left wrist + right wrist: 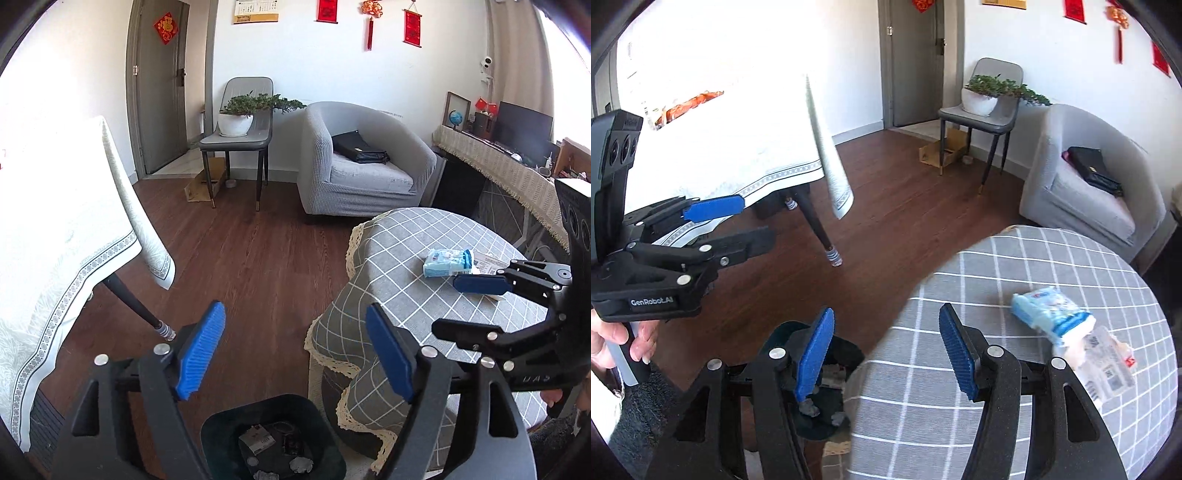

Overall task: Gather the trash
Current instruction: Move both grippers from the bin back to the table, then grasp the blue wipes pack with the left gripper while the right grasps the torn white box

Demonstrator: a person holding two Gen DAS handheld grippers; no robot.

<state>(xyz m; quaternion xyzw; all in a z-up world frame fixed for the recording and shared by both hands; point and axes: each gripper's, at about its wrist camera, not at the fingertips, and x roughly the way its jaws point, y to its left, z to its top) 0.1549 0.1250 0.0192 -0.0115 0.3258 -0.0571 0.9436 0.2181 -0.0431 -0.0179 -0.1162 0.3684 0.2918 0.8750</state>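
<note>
My left gripper (295,350) is open and empty, hanging over a dark bin (221,428) on the floor. The bin holds a small box (256,439) and crumpled paper (301,463). My right gripper (886,354) is also open and empty, above the near edge of a round table (979,288) with a grey checked cloth. A blue tissue packet (1049,310) and a clear labelled wrapper (1104,365) lie on that table to the right. Each gripper shows in the other's view: the right gripper (461,306) and the left gripper (753,221), which a hand (613,339) holds.
A white-clothed table (55,229) with a dark leg (133,299) stands left of the bin. Behind are a grey armchair (362,166) with a black bag, a chair with a potted plant (236,118), cardboard on the floor (205,181) and a sideboard (509,162).
</note>
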